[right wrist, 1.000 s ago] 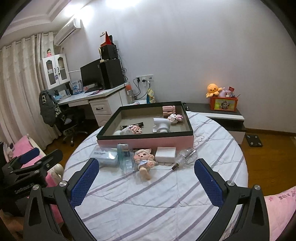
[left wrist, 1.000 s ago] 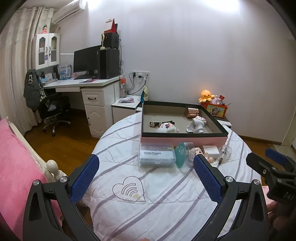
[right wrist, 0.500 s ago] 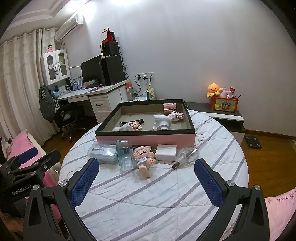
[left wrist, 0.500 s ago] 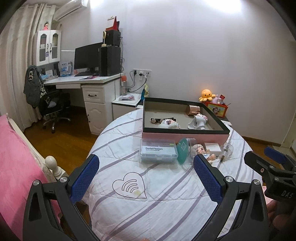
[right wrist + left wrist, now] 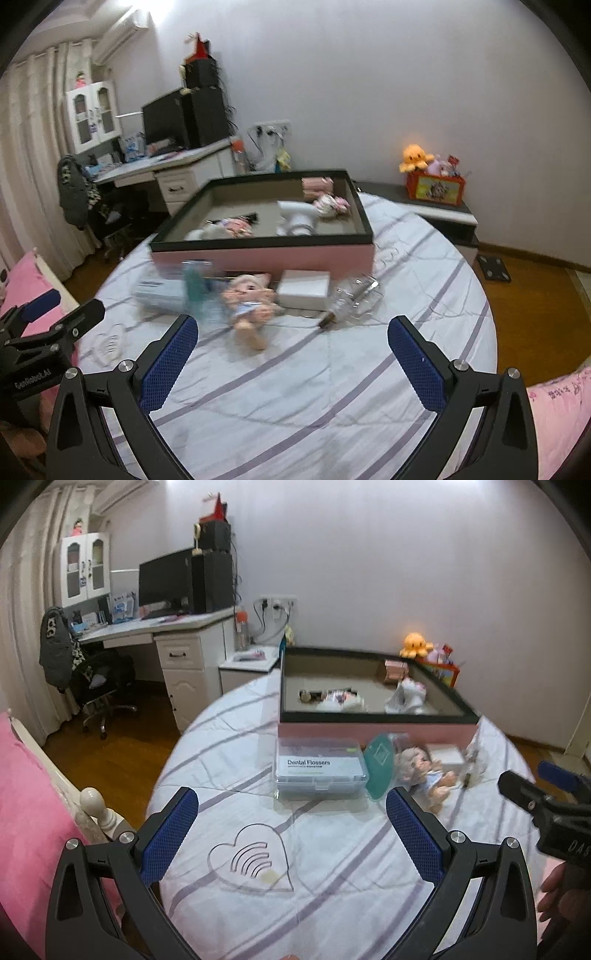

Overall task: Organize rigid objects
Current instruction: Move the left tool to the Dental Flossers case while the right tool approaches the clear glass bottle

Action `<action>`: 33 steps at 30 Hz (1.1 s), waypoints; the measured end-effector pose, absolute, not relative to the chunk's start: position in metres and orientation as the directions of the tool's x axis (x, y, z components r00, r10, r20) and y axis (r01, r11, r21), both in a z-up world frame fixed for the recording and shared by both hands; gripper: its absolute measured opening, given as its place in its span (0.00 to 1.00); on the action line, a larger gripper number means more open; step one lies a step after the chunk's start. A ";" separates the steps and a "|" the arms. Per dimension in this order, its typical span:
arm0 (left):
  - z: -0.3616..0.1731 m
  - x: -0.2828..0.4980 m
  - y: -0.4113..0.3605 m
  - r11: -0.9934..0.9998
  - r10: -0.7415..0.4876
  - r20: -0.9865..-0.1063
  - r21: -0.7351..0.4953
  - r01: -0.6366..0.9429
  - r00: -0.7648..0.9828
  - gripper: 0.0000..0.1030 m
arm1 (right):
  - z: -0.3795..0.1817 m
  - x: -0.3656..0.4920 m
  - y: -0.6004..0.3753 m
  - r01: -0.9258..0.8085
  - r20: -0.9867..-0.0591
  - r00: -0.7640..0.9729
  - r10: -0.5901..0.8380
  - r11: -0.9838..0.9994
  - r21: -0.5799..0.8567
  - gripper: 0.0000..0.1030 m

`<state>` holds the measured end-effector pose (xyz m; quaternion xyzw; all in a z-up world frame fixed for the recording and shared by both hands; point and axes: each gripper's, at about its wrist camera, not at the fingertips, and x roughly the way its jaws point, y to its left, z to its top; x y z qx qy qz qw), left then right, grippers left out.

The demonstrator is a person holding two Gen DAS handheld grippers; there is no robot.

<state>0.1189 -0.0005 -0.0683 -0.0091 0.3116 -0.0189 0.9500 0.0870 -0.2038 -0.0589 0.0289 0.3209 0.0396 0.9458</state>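
A pink box with a black rim (image 5: pixel 376 716) (image 5: pixel 258 242) sits on the round striped table and holds several small items. In front of it lie a clear Dental Flossers case (image 5: pixel 319 770) (image 5: pixel 155 293), a green-lidded clear container (image 5: pixel 378 766) (image 5: pixel 195 288), a small doll (image 5: pixel 424 771) (image 5: pixel 249 299), a white box (image 5: pixel 445 755) (image 5: pixel 304 288) and a clear bottle (image 5: pixel 471 766) (image 5: pixel 351 299). My left gripper (image 5: pixel 291 830) hovers open short of the flossers case. My right gripper (image 5: pixel 291 354) hovers open short of the doll. Both hold nothing.
A heart-shaped clear coaster (image 5: pixel 253 860) lies on the cloth near my left gripper. A white desk with a monitor (image 5: pixel 166 579), an office chair (image 5: pixel 99 679) and a low cabinet with an orange plush (image 5: pixel 415 157) stand beyond the table. Pink bedding (image 5: pixel 26 812) lies at the left.
Both grippers have moved forward and down toward the row of objects, which now look larger. Both stay open and hold nothing.
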 end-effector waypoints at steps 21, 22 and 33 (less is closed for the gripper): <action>-0.121 0.217 -0.024 0.999 -0.045 -0.750 -0.031 0.033 0.660 0.91 | -0.101 0.190 -0.222 -0.049 -0.733 0.677 0.068 0.998 0.047 0.99; -0.121 0.217 -0.023 0.999 -0.048 -0.749 -0.036 0.032 0.661 0.91 | -0.101 0.193 -0.221 -0.048 -0.742 0.667 0.062 0.998 0.040 0.97; -0.119 0.212 -0.019 0.998 -0.063 -0.742 -0.056 0.031 0.668 0.91 | -0.100 0.181 -0.213 -0.060 -0.726 0.688 0.023 0.998 -0.025 0.77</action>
